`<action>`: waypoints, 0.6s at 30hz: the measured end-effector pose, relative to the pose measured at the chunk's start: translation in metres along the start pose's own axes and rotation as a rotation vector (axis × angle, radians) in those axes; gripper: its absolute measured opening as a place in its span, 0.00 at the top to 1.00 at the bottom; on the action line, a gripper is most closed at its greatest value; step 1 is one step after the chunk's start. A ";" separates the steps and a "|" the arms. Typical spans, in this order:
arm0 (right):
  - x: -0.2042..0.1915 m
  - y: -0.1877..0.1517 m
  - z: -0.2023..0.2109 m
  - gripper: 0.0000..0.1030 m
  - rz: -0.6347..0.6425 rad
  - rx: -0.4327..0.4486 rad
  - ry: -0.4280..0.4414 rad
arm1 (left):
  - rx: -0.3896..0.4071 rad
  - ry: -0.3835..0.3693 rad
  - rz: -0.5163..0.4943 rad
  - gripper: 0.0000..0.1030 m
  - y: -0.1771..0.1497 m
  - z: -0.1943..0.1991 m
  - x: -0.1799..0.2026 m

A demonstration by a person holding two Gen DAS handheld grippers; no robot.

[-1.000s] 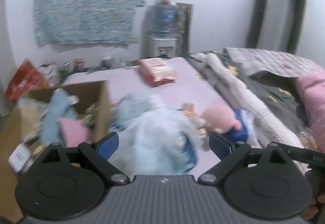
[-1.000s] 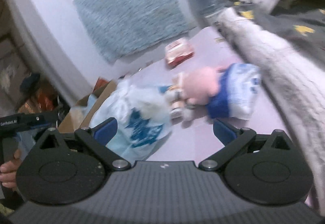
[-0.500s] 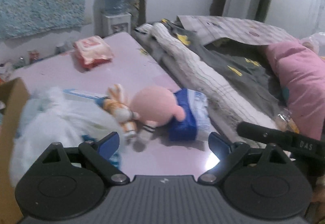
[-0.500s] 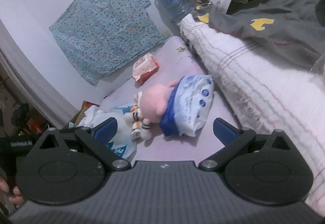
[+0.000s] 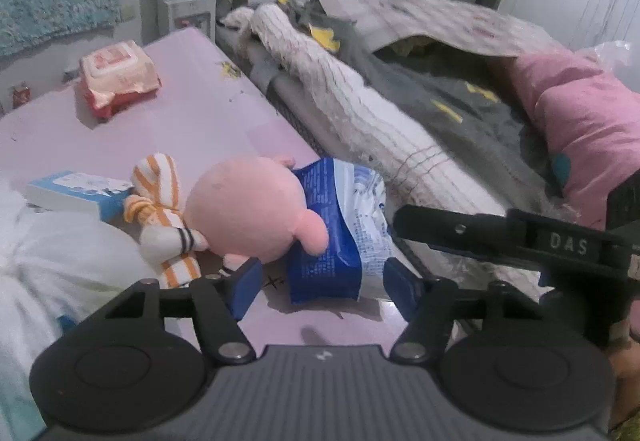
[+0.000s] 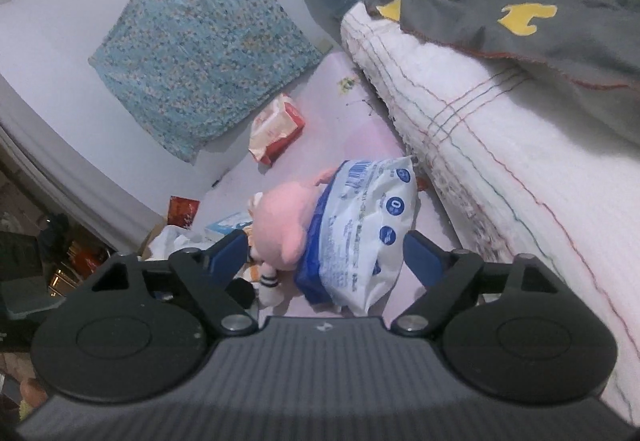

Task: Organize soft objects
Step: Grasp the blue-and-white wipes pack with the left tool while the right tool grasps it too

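The pink plush toy [image 5: 256,209] is lying on the pale pink tabletop [image 5: 192,121], its rounded head leaning against a blue-and-white soft pack [image 5: 340,225] that is sitting just beside the rolled white blanket [image 5: 360,113] at the table's edge. A pair of orange-striped socks [image 5: 160,209] is touching the toy's other side, with a small blue box [image 5: 76,193] behind them and a crumpled white plastic bag [image 5: 52,265] nearer the camera. The left gripper [image 5: 324,285] is hovering low with its fingers spread wide, bracketing the pack and the toy's lower part without touching either; the right gripper [image 6: 324,253] is likewise standing open, its blue pads on either side of the toy [image 6: 280,229] and pack [image 6: 360,229]. The toy is looking light and squashy — it will likely give under the pads, so pinching deep across the head or body should be holding better than nipping a limb. The pack's film is looking slick and crinkly, and it may be sliding if taken by a corner — a grip across its padded middle seems safer. Whether the toy's far limbs are tucked under the pack is hard to tell from here. A red-and-white wipes packet [image 5: 118,77] is resting well apart, farther back.
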State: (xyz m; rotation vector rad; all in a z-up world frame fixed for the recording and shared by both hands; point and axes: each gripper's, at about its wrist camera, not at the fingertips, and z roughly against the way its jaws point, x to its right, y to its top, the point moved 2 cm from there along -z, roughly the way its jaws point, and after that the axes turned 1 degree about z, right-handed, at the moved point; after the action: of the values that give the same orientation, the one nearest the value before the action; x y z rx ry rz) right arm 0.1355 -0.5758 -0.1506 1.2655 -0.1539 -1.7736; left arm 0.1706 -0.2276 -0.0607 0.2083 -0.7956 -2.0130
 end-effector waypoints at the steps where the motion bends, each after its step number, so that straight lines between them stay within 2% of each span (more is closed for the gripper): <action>1: 0.002 0.001 -0.005 0.23 -0.003 -0.008 -0.009 | -0.013 -0.004 0.000 0.37 0.000 -0.005 -0.001; 9: 0.012 0.002 -0.040 0.30 -0.001 -0.078 -0.061 | -0.116 -0.037 -0.001 0.38 0.002 -0.050 0.002; 12: 0.014 0.002 -0.050 0.39 0.006 -0.097 -0.073 | -0.136 -0.057 0.014 0.38 0.004 -0.056 0.002; 13: 0.015 0.001 -0.053 0.45 0.000 -0.102 -0.072 | -0.141 -0.056 0.012 0.38 0.004 -0.058 0.003; 18: 0.020 0.001 -0.055 0.52 -0.019 -0.095 -0.048 | -0.151 -0.051 0.003 0.39 0.005 -0.060 0.007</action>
State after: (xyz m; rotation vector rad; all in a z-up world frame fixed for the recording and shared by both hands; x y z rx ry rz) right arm 0.1790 -0.5696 -0.1894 1.1607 -0.0845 -1.8070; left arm 0.1963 -0.2624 -0.1035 0.0694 -0.6712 -2.0721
